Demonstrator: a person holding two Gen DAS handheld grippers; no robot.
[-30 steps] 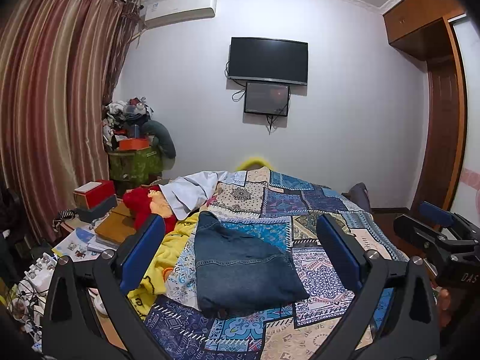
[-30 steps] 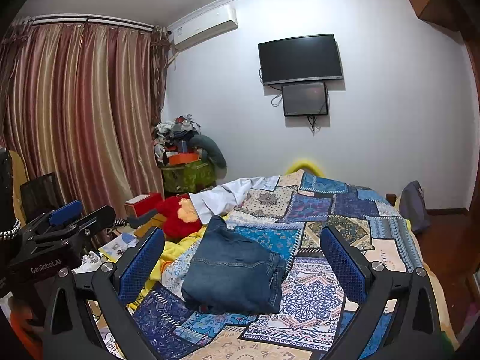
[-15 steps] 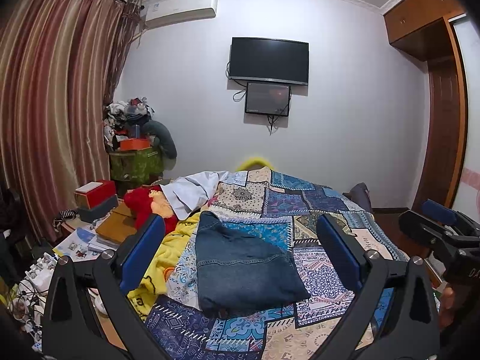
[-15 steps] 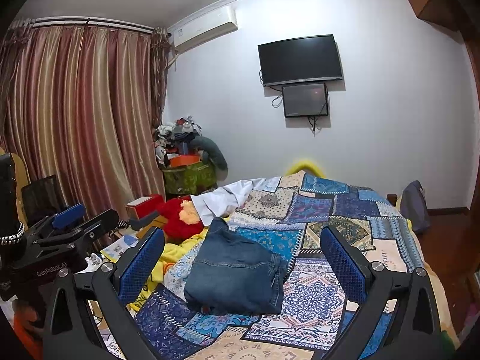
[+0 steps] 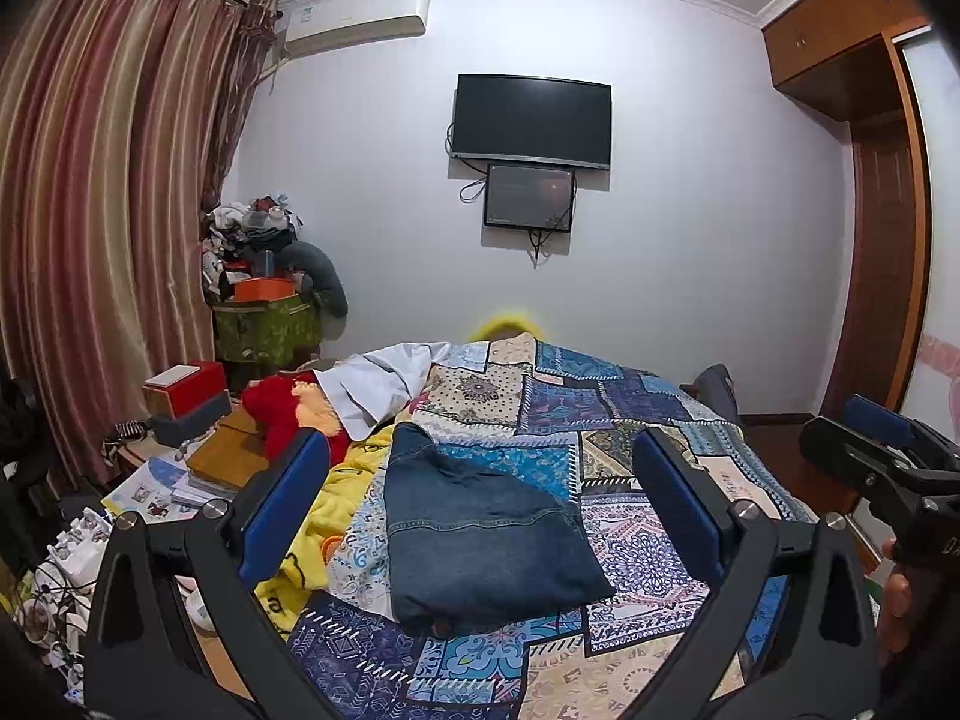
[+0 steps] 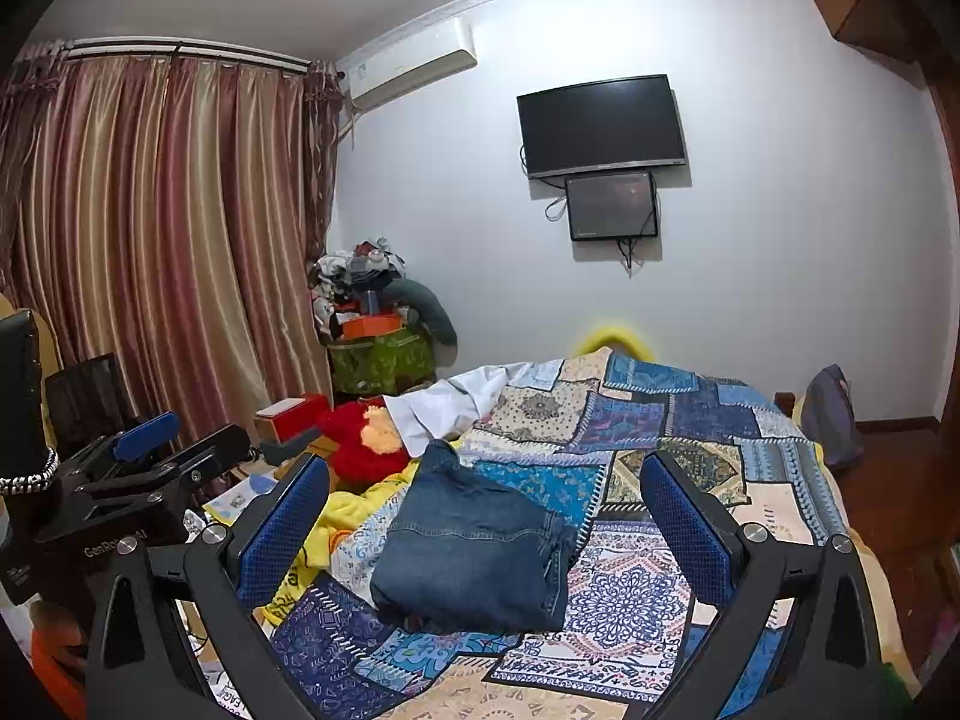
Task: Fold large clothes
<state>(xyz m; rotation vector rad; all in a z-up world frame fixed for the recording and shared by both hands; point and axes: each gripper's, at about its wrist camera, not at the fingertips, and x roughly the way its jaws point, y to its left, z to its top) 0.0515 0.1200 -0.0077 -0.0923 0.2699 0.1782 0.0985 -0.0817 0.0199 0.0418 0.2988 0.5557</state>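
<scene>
A pair of dark blue jeans [image 5: 474, 531] lies folded into a compact rectangle on the patchwork bedspread [image 5: 624, 414]; it also shows in the right wrist view [image 6: 474, 546]. My left gripper [image 5: 480, 504] is open and empty, held back above the near end of the bed. My right gripper [image 6: 486, 516] is open and empty too. Each gripper shows in the other's view: the right one [image 5: 882, 468] at the right edge, the left one [image 6: 138, 474] at the left.
A white garment [image 5: 384, 384] and a red plush toy [image 5: 282, 408] lie at the bed's far left, on a yellow blanket [image 5: 342, 492]. A cluttered side table [image 5: 198, 456] stands left of the bed. A wooden wardrobe [image 5: 882, 228] stands at the right.
Hardly anything has changed. Both grippers have drifted slightly; the jeans lie as before.
</scene>
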